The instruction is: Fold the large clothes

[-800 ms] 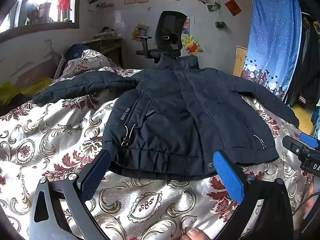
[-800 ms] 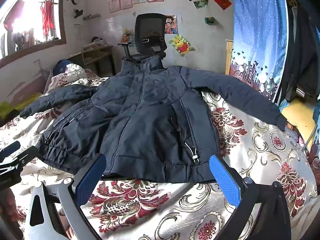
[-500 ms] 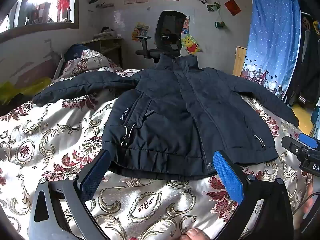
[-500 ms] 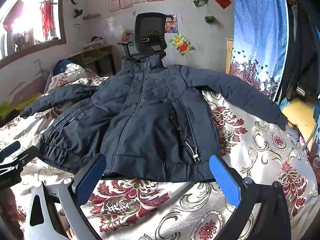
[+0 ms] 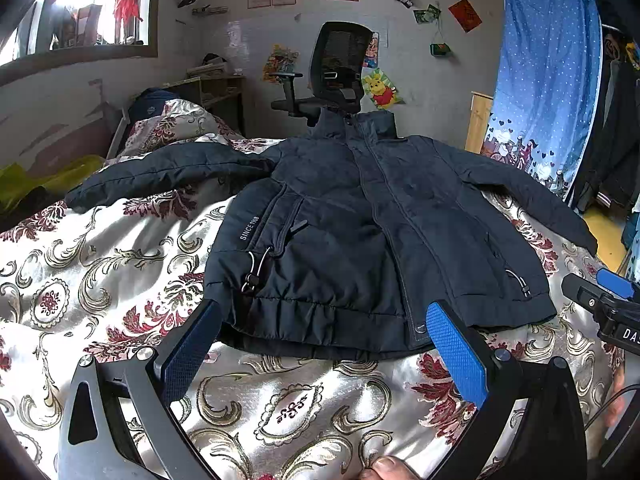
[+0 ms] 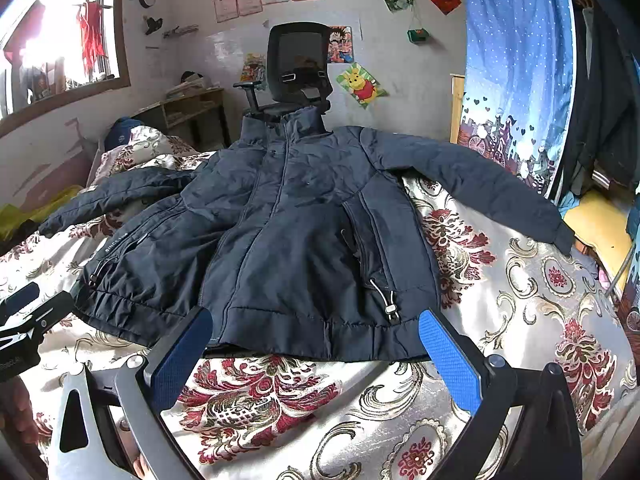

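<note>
A dark navy padded jacket (image 5: 360, 232) lies front up and zipped on the bed, both sleeves spread outward, collar toward the far wall. It also shows in the right wrist view (image 6: 304, 232). My left gripper (image 5: 324, 324) is open and empty, hovering just before the hem's left half. My right gripper (image 6: 316, 334) is open and empty, hovering just before the hem's right half. The right gripper shows at the edge of the left wrist view (image 5: 604, 300), and the left gripper at the edge of the right wrist view (image 6: 24, 316).
The bed has a cream floral cover (image 5: 100, 280) with red and gold patterns. A black office chair (image 5: 340, 76) stands behind the collar. A desk (image 5: 212, 92) is at the back left. A blue curtain (image 5: 548, 60) and hanging dark clothes are at the right.
</note>
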`<state>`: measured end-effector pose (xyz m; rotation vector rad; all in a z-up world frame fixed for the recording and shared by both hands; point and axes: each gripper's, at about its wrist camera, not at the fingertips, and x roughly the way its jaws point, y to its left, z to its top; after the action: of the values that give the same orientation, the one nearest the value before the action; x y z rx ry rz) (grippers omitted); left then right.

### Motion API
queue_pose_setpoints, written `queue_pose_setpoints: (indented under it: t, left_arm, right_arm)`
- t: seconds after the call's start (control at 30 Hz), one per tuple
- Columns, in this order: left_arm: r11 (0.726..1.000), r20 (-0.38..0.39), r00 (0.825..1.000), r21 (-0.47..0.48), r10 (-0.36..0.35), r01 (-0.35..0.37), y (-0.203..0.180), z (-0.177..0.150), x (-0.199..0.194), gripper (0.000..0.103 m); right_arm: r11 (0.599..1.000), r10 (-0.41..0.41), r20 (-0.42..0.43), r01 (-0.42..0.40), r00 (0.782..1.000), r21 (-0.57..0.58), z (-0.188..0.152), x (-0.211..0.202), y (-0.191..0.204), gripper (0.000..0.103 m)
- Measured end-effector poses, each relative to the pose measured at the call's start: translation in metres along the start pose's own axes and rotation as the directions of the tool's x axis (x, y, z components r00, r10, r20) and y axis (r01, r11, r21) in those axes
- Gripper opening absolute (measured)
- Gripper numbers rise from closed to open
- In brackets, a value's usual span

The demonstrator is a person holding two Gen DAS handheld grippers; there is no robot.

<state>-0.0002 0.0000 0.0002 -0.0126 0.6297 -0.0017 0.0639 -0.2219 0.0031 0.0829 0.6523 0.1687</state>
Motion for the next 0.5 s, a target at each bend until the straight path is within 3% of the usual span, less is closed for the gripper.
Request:
queue_pose_setpoints:
  t: [0.5]
  left_arm:
    - [1.0, 0.0, 1.0, 0.0, 0.0, 0.0, -0.0001, -0.0001, 0.0, 0.101]
  right_arm:
    - [1.0, 0.001, -0.004, -0.001, 1.0, 0.003, -0.0001, 0.0004, -0.0009, 0.103]
